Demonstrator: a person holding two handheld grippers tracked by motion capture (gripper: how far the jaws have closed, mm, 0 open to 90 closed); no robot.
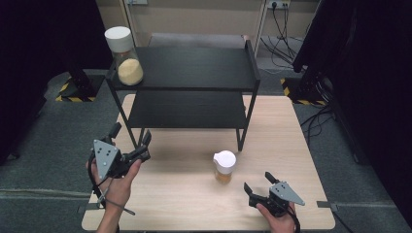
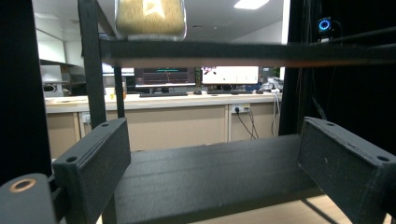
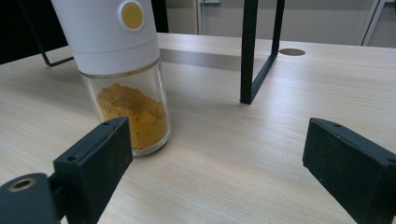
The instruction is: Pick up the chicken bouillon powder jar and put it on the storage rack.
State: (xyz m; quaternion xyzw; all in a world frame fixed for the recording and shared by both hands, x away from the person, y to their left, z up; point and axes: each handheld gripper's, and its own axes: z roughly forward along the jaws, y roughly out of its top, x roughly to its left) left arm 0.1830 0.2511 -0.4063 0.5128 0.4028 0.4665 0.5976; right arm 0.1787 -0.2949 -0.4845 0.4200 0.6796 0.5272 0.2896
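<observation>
Bare tabletop [image 1: 184, 194] spans the near edge between the left tool [image 1: 131, 141] and the right tool [image 1: 259, 183], both with jaws spread and nothing between them. The spice jar [image 1: 224, 167] stands at 11 o'clock from the right tool, near its left jaw but apart. The black shelf rack [image 1: 189, 92] blocks the far half at 12 o'clock; its front legs flank an open bay beneath the lower shelf. A grain jar [image 1: 123, 56] occupies the rack's top left corner.

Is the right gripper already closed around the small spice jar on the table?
No, the right gripper stands open, and the spice jar sits untouched beside its one jaw, not between the two.
</observation>
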